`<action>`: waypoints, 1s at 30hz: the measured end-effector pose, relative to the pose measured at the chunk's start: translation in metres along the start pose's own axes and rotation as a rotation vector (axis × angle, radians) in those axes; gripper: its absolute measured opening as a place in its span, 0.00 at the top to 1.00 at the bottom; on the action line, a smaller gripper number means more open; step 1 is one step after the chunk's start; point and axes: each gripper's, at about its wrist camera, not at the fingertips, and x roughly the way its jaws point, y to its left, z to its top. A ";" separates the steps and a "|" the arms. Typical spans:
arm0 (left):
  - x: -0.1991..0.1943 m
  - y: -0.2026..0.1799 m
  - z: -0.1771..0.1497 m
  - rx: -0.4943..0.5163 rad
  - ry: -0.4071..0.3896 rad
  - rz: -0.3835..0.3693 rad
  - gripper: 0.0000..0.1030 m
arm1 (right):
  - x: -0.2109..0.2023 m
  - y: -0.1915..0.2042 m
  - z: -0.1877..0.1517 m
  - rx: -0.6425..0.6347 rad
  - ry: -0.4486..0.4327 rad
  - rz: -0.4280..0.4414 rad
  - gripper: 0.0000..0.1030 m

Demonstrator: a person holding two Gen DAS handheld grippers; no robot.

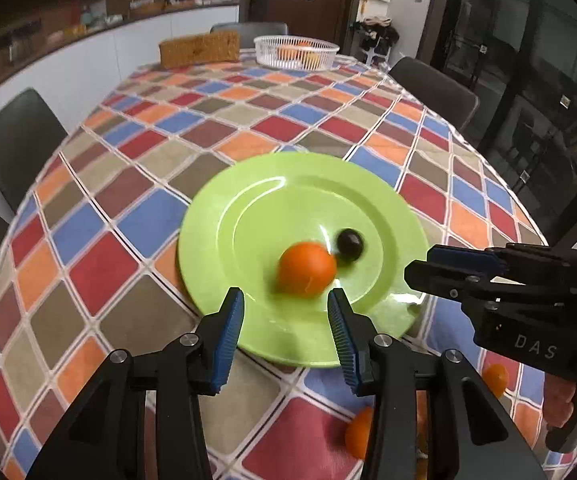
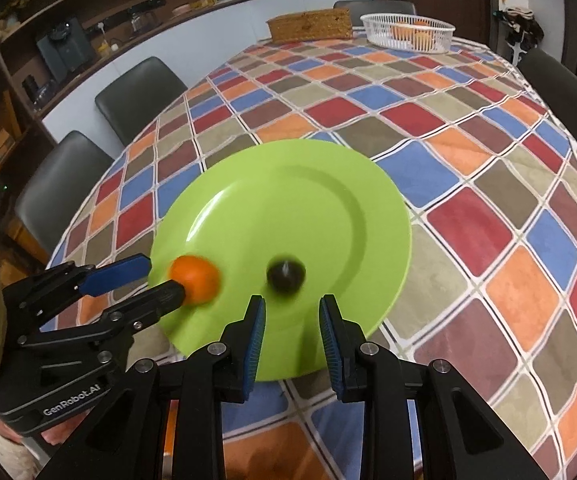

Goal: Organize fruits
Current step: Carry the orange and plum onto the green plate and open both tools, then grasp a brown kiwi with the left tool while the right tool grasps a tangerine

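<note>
A green plate (image 1: 248, 208) (image 2: 328, 184) lies on the checked tablecloth. On it sit an orange tomato-like fruit (image 1: 306, 268) (image 2: 196, 278) and a small dark round fruit (image 1: 349, 243) (image 2: 286, 274), both blurred. My left gripper (image 1: 286, 308) (image 2: 160, 280) is open, its fingers just short of the orange fruit and apart from it. My right gripper (image 2: 292, 310) (image 1: 418, 264) is open, just short of the dark fruit. Two more orange fruits (image 1: 358, 432) (image 1: 496, 378) lie on the cloth near me, partly hidden by the grippers.
A white basket (image 1: 296, 52) (image 2: 408, 32) holding orange fruit stands at the table's far end, beside a woven box (image 1: 198, 50) (image 2: 308, 26). Dark chairs (image 1: 16, 140) (image 2: 140, 92) line the table sides. A counter with shelves runs along the left wall.
</note>
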 end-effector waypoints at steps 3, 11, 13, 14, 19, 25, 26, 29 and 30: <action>-0.019 -0.005 -0.003 0.007 -0.029 0.004 0.59 | -0.018 0.006 -0.006 -0.015 -0.030 -0.005 0.72; -0.083 -0.020 -0.015 -0.006 -0.133 -0.005 0.52 | -0.071 0.023 -0.025 -0.037 -0.107 0.005 0.69; -0.098 -0.025 -0.020 -0.009 -0.157 0.000 0.49 | -0.083 0.026 -0.031 -0.043 -0.124 0.001 0.65; -0.103 -0.027 -0.022 -0.014 -0.164 0.002 0.47 | -0.088 0.027 -0.034 -0.045 -0.133 -0.003 0.65; -0.126 -0.035 -0.041 -0.031 -0.190 0.010 0.43 | -0.116 0.034 -0.051 -0.064 -0.181 -0.026 0.55; -0.143 -0.044 -0.067 -0.038 -0.205 0.035 0.36 | -0.136 0.038 -0.074 -0.077 -0.206 -0.046 0.49; -0.144 -0.045 -0.070 -0.039 -0.204 0.038 0.36 | -0.139 0.037 -0.078 -0.078 -0.211 -0.055 0.49; -0.145 -0.047 -0.080 -0.046 -0.186 0.032 0.36 | -0.142 0.035 -0.088 -0.071 -0.212 -0.071 0.49; -0.145 -0.048 -0.083 -0.045 -0.182 0.031 0.36 | -0.142 0.035 -0.091 -0.066 -0.211 -0.072 0.49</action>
